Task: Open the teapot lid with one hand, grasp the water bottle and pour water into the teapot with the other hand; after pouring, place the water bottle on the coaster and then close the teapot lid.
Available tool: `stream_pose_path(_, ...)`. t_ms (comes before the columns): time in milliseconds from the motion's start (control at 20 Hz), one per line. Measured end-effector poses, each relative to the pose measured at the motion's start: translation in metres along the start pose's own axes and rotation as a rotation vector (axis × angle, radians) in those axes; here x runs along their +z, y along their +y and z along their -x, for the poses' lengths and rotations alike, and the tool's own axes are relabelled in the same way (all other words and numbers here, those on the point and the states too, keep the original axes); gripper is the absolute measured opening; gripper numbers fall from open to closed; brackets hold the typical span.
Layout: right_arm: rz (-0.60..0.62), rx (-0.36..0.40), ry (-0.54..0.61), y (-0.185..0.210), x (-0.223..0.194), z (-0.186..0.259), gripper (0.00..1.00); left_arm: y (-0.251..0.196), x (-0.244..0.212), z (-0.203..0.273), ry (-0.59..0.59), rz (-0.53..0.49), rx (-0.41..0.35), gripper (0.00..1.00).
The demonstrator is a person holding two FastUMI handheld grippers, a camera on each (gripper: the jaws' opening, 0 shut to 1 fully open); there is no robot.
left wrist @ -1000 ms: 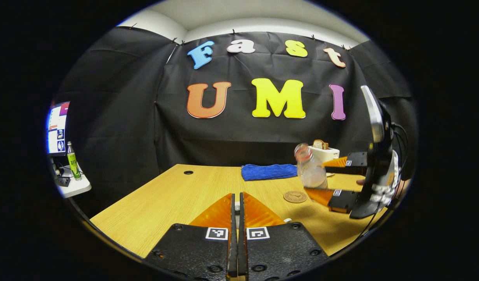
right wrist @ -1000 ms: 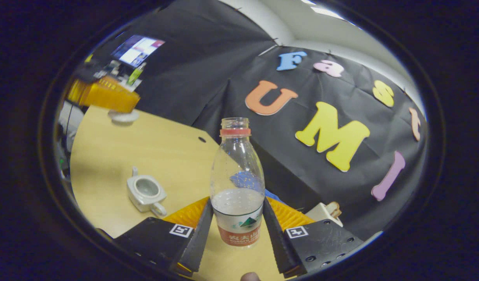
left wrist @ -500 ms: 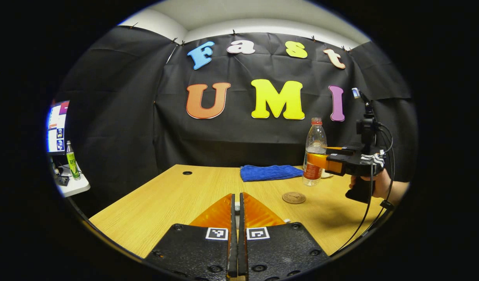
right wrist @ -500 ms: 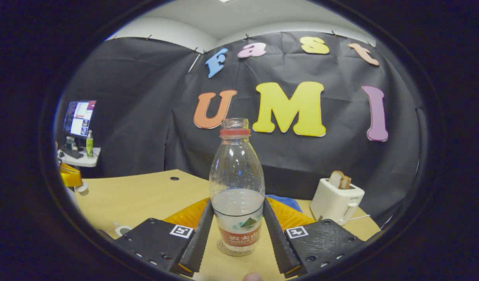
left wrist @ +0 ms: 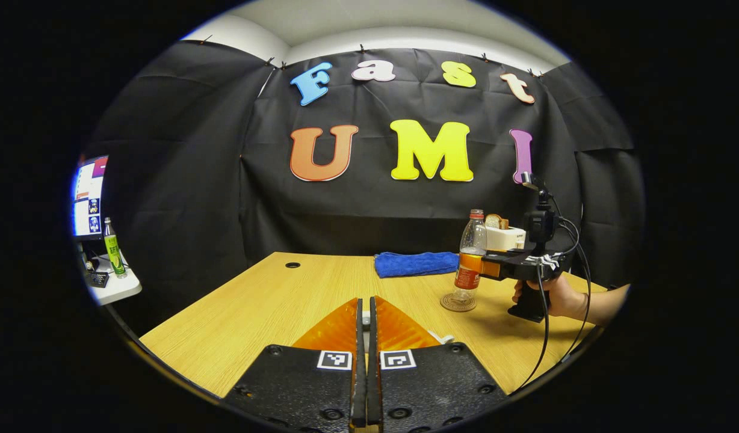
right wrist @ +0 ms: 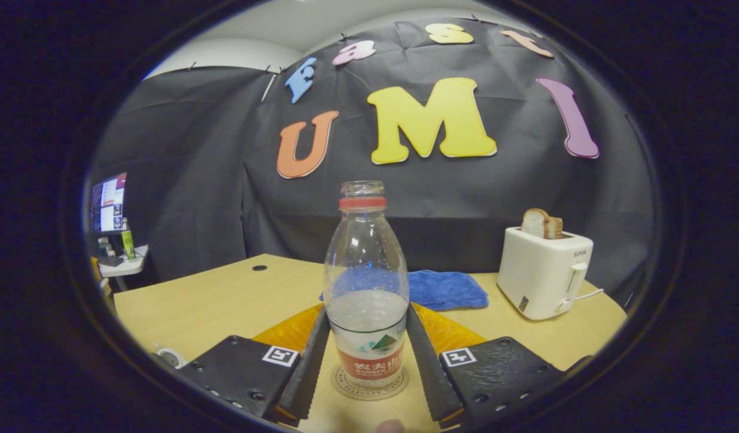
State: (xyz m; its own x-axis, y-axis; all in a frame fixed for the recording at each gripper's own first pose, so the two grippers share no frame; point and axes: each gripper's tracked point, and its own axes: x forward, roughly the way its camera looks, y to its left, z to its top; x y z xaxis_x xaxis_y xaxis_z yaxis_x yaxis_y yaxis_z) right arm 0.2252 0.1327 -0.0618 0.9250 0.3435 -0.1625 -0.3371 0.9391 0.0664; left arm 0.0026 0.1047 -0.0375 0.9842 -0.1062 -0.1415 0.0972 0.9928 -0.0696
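Observation:
A clear water bottle [right wrist: 365, 282], uncapped, with a red neck ring and some water left, stands upright on the round brown coaster [right wrist: 369, 383]. My right gripper [right wrist: 365, 361] is shut on its labelled lower part, one finger on each side. In the left gripper view the same bottle [left wrist: 470, 252] sits on the coaster [left wrist: 458, 302], held by the right gripper [left wrist: 475, 264] and a hand [left wrist: 556, 296]. My left gripper [left wrist: 362, 325] is shut on the teapot lid, whose white edge [left wrist: 445, 338] peeks out beside one finger. The white teapot's rim [right wrist: 168, 356] shows at the lower left.
A white toaster [right wrist: 544, 276] with bread stands at the table's back right. A blue cloth [right wrist: 445, 288] lies behind the bottle. A side table with a monitor and a green bottle [left wrist: 111, 246] stands far left. The wooden table [left wrist: 255, 307] has a cable hole [left wrist: 292, 264].
The right gripper turned the tilted bottle upright, carried it away from the teapot and lowered it onto the coaster. The left gripper stayed where it was, still shut.

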Motion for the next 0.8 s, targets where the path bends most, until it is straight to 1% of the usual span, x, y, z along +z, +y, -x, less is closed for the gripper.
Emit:
stream_pose_path(100,-0.019,0.012,0.004,0.004,-0.006,-0.005,0.71,0.003,-0.001,0.000,0.003,0.003,0.007,0.03)
stream_pose_path(200,-0.008,-0.007,-0.002,0.000,-0.008,-0.007,0.72,0.002,-0.002,-0.001,0.006,0.001,0.009,0.03)
stream_pose_path(350,-0.005,-0.011,0.006,0.001,-0.015,-0.009,0.73,0.002,-0.002,-0.001,0.006,-0.004,0.008,0.03)
stream_pose_path(500,0.016,-0.033,-0.003,-0.003,-0.015,-0.007,0.75,0.001,-0.002,0.000,0.006,-0.009,0.008,0.03)
stream_pose_path(650,0.023,-0.036,0.010,-0.002,-0.020,-0.007,0.76,-0.001,-0.001,-0.001,0.006,-0.010,0.006,0.03)
stream_pose_path(750,0.023,-0.038,0.010,-0.002,-0.018,-0.005,0.87,-0.003,0.000,0.000,0.003,-0.013,0.004,0.03)
stream_pose_path(800,0.023,-0.038,0.019,-0.001,-0.019,-0.002,0.94,-0.004,0.000,0.000,0.003,-0.014,0.004,0.03)
